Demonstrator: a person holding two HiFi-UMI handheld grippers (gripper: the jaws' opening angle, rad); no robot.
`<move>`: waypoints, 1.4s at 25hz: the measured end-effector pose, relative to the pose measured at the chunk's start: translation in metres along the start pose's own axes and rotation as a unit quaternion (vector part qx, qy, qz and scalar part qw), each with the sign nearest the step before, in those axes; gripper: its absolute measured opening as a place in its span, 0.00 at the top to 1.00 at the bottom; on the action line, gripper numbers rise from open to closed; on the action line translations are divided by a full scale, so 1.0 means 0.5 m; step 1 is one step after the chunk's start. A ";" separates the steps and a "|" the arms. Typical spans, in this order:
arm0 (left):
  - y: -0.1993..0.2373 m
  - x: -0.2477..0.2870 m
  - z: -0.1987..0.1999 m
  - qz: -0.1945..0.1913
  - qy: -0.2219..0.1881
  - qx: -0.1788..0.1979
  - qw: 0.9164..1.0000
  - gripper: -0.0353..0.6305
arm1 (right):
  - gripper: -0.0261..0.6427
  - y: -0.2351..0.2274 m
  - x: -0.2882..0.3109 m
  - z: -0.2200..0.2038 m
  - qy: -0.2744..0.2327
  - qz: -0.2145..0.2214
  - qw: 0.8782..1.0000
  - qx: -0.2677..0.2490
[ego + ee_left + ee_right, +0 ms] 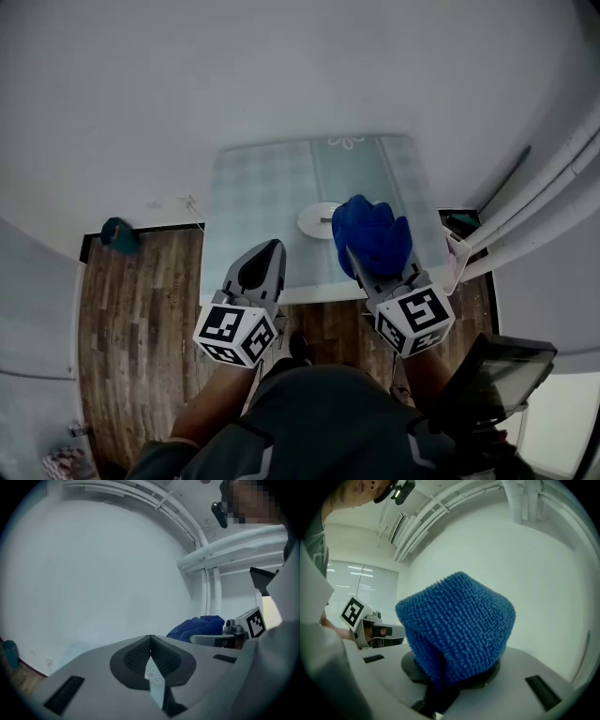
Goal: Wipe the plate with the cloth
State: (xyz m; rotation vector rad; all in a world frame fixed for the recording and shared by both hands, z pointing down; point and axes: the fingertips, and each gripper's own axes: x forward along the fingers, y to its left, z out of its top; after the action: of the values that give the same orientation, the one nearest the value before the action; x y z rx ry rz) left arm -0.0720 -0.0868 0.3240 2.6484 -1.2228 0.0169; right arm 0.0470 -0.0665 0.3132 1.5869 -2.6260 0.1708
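Right gripper (pixel 375 246) pinches bunched blue cloth (pixel 372 234) above table (pixel 253 192), just beside white plate (pixel 317 220); left gripper (pixel 265 251) pressed together, empty.

No readable text, labels or numbers.

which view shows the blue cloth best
The right gripper view: the cloth fills the middle, close enough to show its nubs. The head view shows it small, from above; the left gripper view catches only part.
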 end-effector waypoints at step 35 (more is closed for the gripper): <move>0.292 0.395 -0.441 0.037 0.307 -0.029 0.951 0.78 | 0.83 -0.197 0.460 -0.340 0.175 0.036 0.983 0.036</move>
State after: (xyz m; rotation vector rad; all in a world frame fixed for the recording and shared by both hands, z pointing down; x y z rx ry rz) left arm -0.0344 -0.2811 0.5880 2.2680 -1.0702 0.7423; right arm 0.0275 -0.2915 0.5141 1.3352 -2.4259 0.5061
